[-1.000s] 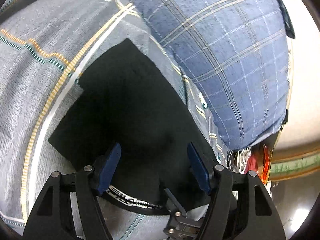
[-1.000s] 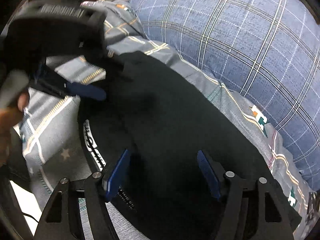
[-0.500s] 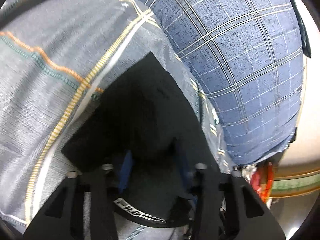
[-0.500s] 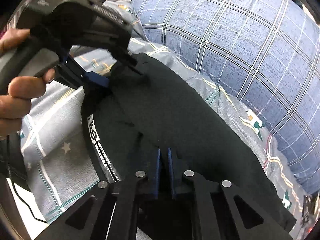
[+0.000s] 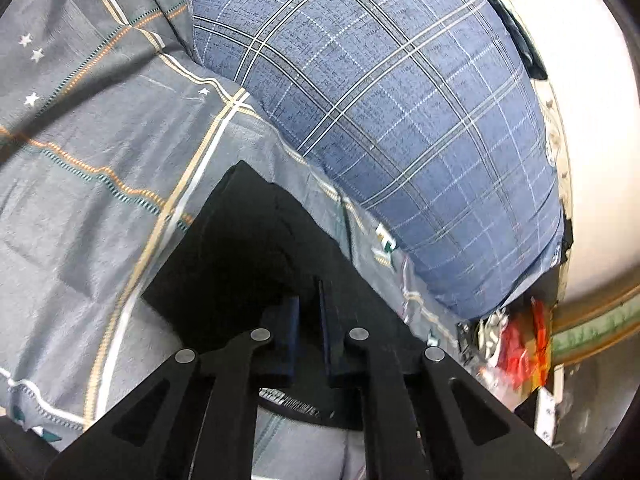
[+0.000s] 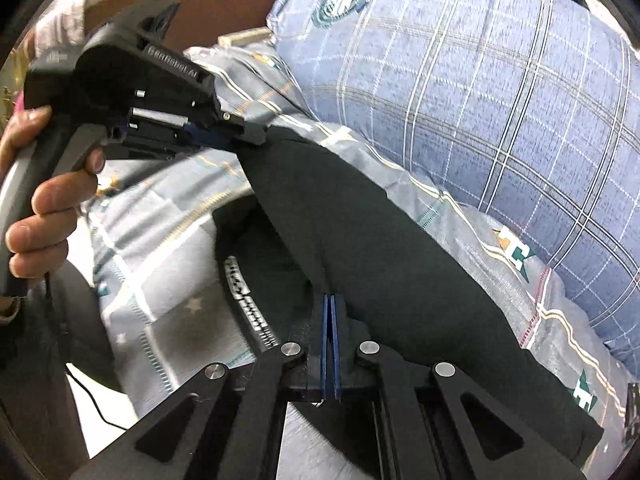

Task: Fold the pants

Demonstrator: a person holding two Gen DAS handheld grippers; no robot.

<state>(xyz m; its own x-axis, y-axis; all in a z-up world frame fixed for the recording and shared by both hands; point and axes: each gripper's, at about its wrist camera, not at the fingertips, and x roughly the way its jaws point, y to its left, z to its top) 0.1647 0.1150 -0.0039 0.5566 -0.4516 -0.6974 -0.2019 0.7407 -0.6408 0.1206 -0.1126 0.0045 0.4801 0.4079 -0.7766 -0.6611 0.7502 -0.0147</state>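
Black pants point(image 5: 256, 248) lie on a grey patterned bedsheet point(image 5: 80, 200); their waistband with white lettering point(image 6: 248, 300) shows below the upper layer. My left gripper point(image 5: 308, 292) is closing its blue pads on an edge of the black fabric. Seen from the right wrist, that left gripper point(image 6: 256, 136) holds a corner of the pants point(image 6: 380, 248) raised off the sheet, with a person's hand point(image 6: 40, 208) around its handle. My right gripper point(image 6: 330, 300) is closing too, its pads almost together and pinching the near edge of the same upper layer.
A large blue plaid pillow point(image 5: 400, 120) bulges just beyond the pants, to their right point(image 6: 480, 100). Red and silver clutter point(image 5: 520, 348) sits off the bed's right side. A brown headboard point(image 6: 224, 0) stands at the far end. A thin cable point(image 6: 96, 404) trails at the lower left.
Both grippers went from wide open to closed on the pants' upper layer. Both then rose, lifting that edge off the sheet.
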